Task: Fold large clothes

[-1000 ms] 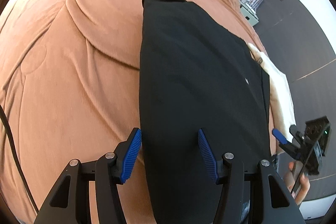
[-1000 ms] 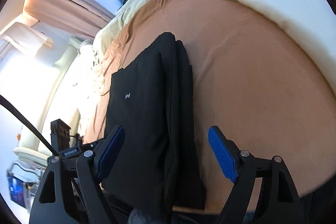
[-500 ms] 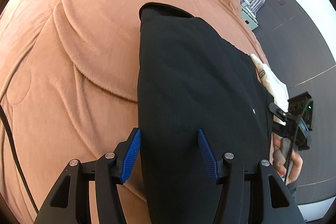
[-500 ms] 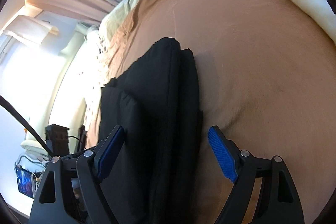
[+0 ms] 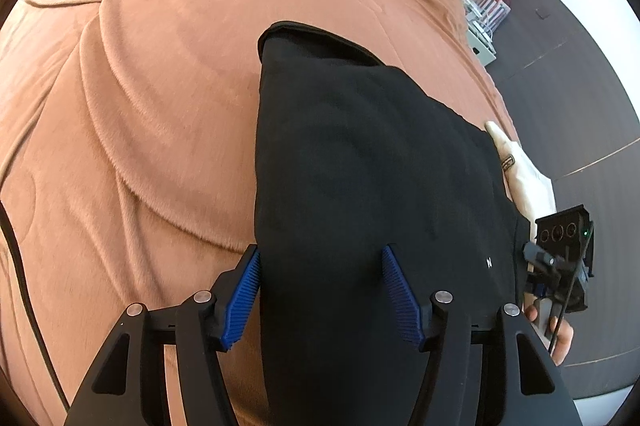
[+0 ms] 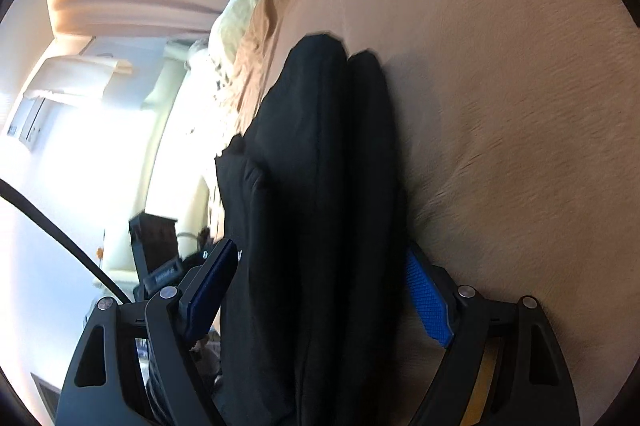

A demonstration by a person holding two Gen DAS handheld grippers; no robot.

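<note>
On the brown bedspread (image 5: 140, 106), each wide-open hand-held gripper (image 5: 320, 290) (image 6: 320, 290) straddles the folded black garment (image 5: 360, 166), gripping nothing.

I see a bed covered by a rust-brown plush blanket (image 5: 160, 98), creased in long curved ridges. A folded black garment (image 5: 360, 186) lies directly on it, and a cream pillow (image 5: 528, 182) sits against the garment's right edge.

left gripper (image 5: 320, 290), black-framed with ribbed blue pads, angled steeply downward, jaws just widened, parted. right gripper (image 6: 320, 290), same build, tilted shallowly, jaws spread wide; bare hand (image 5: 554, 330) on its handle.
</note>
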